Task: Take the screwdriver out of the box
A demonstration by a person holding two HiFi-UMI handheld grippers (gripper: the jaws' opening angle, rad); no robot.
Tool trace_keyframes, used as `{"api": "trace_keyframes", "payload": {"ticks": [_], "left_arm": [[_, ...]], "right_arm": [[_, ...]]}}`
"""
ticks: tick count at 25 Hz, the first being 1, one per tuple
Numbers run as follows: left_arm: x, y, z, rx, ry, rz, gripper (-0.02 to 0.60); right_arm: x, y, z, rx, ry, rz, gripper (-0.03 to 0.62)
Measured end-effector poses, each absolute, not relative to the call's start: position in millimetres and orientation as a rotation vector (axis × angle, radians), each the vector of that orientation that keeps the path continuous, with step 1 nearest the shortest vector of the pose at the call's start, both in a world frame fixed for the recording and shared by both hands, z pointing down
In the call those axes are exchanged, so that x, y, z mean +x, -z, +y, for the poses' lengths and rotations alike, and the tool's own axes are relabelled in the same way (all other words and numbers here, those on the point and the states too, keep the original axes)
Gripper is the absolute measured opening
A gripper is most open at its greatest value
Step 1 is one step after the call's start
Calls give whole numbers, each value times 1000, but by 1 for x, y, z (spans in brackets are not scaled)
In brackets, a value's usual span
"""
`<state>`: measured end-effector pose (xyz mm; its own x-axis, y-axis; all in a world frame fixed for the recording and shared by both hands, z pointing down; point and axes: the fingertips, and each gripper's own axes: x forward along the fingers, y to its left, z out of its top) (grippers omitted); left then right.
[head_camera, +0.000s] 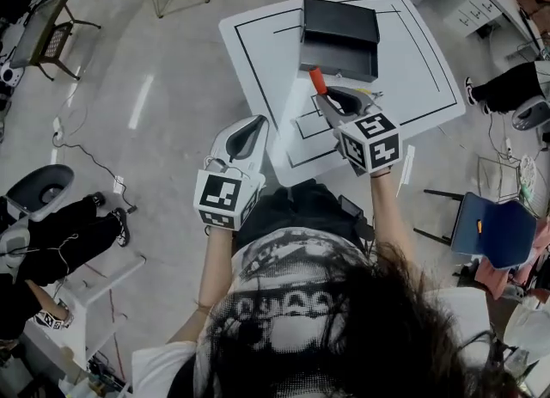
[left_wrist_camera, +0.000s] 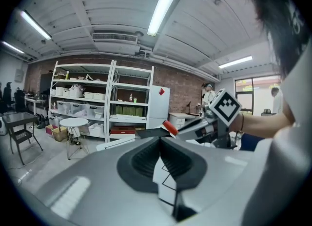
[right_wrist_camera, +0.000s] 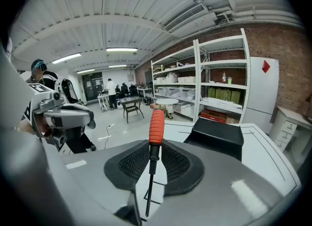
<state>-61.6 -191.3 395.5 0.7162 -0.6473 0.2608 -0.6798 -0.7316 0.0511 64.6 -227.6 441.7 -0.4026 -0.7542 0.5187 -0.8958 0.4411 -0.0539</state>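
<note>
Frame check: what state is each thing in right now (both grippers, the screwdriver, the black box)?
Screwdriver: out of the box, clamped just below its orange handle.
Right gripper: fingers shut on the screwdriver, over the table.
Left gripper: fingers together, nothing between them.
Box: sitting on the table, neither gripper touching it.

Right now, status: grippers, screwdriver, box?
Right gripper shut on screwdriver, orange handle past the tips. Left gripper shut, empty. Screwdriver out of the black box, held above the white table. Nothing seen in the way.
</note>
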Motion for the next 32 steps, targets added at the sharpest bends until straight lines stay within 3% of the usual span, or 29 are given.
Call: {"api": "trace_keyframes", "payload": {"ticks": [13,32], "left_arm": [[-60,-400,-154,2838,-329,-872,0],[-31,-395,-94,2781,-328,-981,0]], "right_arm": [[48,-454,-149,1531,-603,-2201,86],[73,-447,-77,1445,-614,-2263,86]]}}
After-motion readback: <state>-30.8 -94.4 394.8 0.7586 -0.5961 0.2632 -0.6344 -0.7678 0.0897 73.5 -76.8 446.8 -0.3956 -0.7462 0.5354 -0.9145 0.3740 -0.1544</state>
